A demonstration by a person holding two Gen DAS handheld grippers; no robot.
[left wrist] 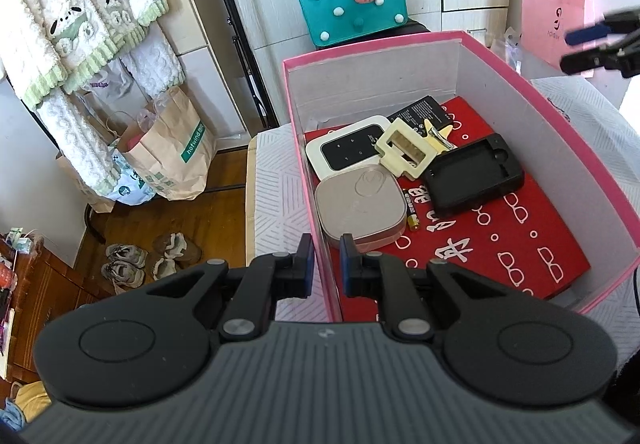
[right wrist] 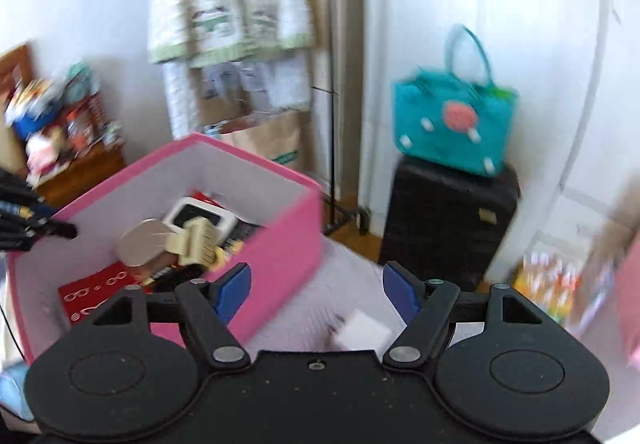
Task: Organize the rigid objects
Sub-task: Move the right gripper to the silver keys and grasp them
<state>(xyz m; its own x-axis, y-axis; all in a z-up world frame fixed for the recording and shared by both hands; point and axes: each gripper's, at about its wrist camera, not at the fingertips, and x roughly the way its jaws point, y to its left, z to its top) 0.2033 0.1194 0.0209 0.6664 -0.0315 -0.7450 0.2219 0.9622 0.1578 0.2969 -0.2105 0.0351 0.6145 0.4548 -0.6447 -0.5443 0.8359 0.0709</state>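
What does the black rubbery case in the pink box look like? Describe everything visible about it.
The black case is a matte, soft-looking rectangular shell with rounded corners, a raised rim, a shallow recessed interior and a round cutout near one end. It is empty and lies flat, open side up and skewed, on the red patterned sheet in the pink box. The cream plastic frame touches or overlaps one corner. No gripper touches it.

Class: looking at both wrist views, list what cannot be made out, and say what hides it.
- White block between the right tongs: motion blur.
- Battery: partly under the grey case.
- Shelf clutter: blurred.
- Pink box near corner: hidden by left tongs.
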